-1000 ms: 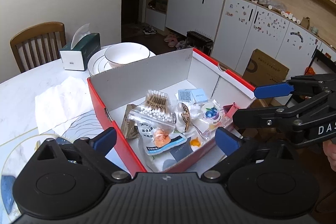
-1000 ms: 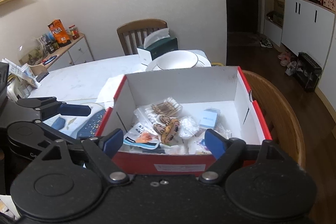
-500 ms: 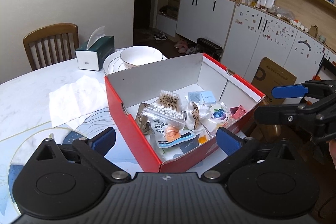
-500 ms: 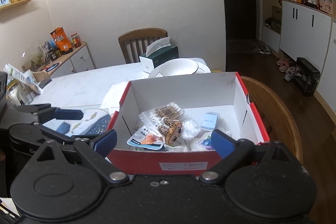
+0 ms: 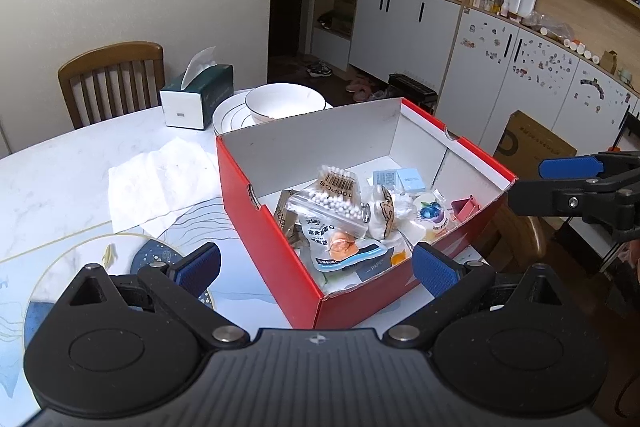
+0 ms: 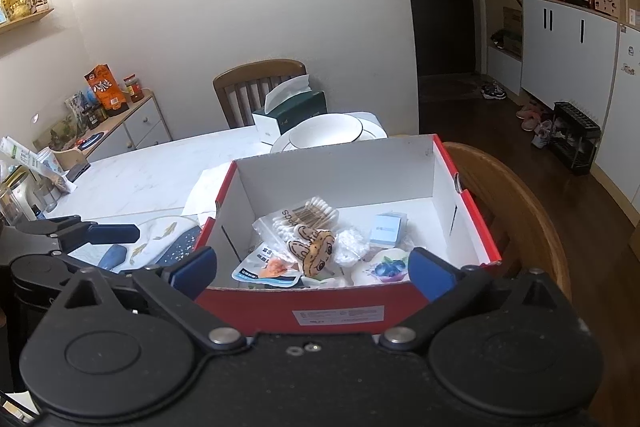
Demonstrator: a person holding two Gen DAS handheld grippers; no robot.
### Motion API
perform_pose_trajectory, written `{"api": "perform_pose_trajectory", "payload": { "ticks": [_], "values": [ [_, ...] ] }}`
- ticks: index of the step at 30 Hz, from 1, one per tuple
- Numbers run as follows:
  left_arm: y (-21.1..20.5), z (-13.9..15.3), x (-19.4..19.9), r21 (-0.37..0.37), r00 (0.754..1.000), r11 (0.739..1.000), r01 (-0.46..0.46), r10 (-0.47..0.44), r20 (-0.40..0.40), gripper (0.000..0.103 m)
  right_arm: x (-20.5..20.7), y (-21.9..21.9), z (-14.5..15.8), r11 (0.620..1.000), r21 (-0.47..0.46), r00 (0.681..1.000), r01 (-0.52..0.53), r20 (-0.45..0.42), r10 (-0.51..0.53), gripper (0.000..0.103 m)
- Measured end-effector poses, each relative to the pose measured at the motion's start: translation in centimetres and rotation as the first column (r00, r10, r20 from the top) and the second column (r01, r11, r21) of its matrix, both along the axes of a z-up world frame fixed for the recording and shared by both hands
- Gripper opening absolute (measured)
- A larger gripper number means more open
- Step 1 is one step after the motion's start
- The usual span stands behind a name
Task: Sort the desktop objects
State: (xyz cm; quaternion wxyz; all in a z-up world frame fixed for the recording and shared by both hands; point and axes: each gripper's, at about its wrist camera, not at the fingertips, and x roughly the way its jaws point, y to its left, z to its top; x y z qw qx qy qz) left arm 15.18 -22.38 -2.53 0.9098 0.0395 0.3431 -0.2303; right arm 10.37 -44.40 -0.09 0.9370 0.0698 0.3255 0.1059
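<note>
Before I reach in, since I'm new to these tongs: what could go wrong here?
The red box seems to overhang the table's edge beside a chair; a push could tip it. The swab bag and snack packet overlap, so the open right tongs might grab both.

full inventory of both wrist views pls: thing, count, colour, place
box: 1, red outside, white inside, on table, open
cotton swabs: 1 clear bag, in box
snack pouch: 1, white and blue, in box
blue cartons: 2, pale blue, in box
tissue box: 1, green and white, behind box
bowl: 1, white, on plate
plate: 1, white, by tissue box
tissue: 1, white, flat on table
table: 1, white marble
chairs: 2, wooden
left tongs: open, empty
right tongs: just opened wide, empty
</note>
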Motion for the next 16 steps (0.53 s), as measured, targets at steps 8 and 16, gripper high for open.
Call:
{"api": "perform_pose_trajectory", "payload": {
  "ticks": [8,16],
  "values": [
    [0.36,0.12,0.07,-0.022,1.0,1.0,-0.011,0.011,-0.003,0.102,0.18,0.18,-0.23,1.0,-0.014,1.0,0.006,-0.008,-0.006,0.102],
    [0.73,0.33,-0.21,-0.017,1.0,1.0,-0.019,0.019,0.014,0.102,0.24,0.57,-0.5,1.0,-0.008,1.0,0.003,-0.014,-0.004,0.102]
  ]
}}
